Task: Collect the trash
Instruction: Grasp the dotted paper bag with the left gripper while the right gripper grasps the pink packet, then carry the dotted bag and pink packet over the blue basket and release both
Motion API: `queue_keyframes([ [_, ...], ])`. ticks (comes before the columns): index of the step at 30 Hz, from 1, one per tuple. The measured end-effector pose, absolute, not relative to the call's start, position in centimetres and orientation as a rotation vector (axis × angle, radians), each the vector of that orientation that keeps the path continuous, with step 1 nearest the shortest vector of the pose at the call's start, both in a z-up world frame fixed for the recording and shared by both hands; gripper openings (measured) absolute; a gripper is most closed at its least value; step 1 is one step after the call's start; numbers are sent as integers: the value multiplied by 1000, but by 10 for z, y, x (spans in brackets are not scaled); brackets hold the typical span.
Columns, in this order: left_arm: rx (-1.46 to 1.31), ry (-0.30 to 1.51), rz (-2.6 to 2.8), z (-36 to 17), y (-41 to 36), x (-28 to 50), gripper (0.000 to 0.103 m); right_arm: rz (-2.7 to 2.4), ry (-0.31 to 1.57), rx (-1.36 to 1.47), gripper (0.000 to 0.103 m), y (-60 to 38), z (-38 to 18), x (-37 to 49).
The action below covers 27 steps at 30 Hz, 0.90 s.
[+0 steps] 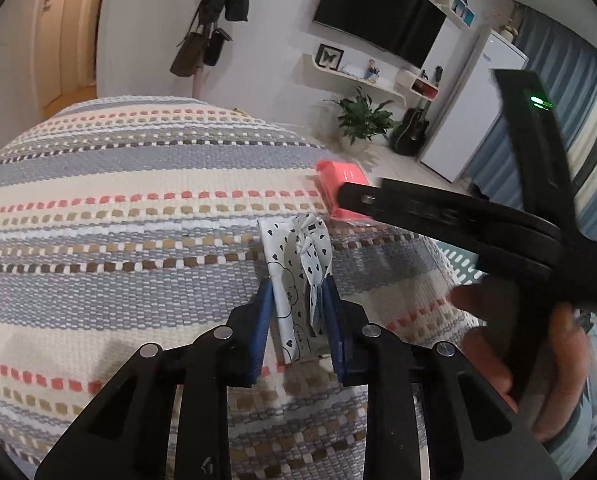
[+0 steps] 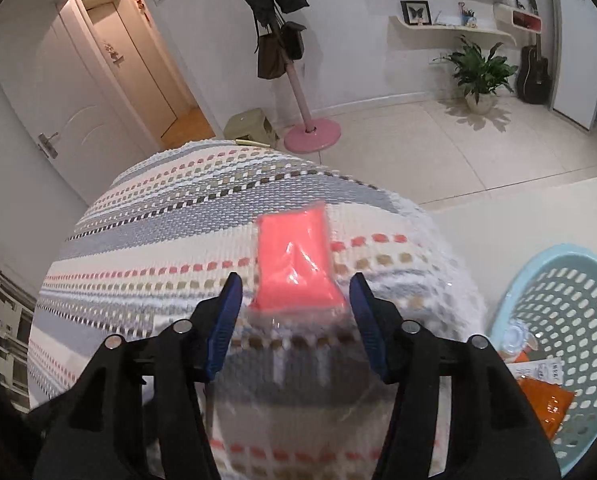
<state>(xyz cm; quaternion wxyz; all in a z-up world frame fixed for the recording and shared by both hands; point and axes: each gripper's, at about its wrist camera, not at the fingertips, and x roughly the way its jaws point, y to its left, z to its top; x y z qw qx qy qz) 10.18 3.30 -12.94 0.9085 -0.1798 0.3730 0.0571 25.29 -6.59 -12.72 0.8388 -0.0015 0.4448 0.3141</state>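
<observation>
My left gripper is shut on a white wrapper with black hearts, over the striped woven cloth. A pink packet lies on the cloth beyond it. In the left wrist view my right gripper reaches in from the right with its tips at that packet. In the right wrist view the pink packet lies between the spread blue fingers of my right gripper, which is open. A clear plastic edge trails from the packet toward the camera.
A light blue perforated basket stands on the floor to the right and holds an orange packet and other wrappers. A pink coat stand, a potted plant and a guitar stand on the tiled floor beyond.
</observation>
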Motion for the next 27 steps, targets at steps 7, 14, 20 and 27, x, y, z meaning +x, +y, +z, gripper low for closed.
queue_keyframes([
  [7, -374, 762, 117, -127, 33, 95, 22, 609, 871, -146, 42, -33, -132, 244],
  [14, -392, 746, 84, -116, 30, 93, 15, 583, 809, -71, 36, -59, -114, 238],
  [20, -362, 679, 20, -80, 8, 88, 14, 514, 716, 21, 35, -124, -75, 229],
  [27, -282, 630, -47, -40, -47, 101, 14, 408, 661, 138, 35, -220, -58, 225],
])
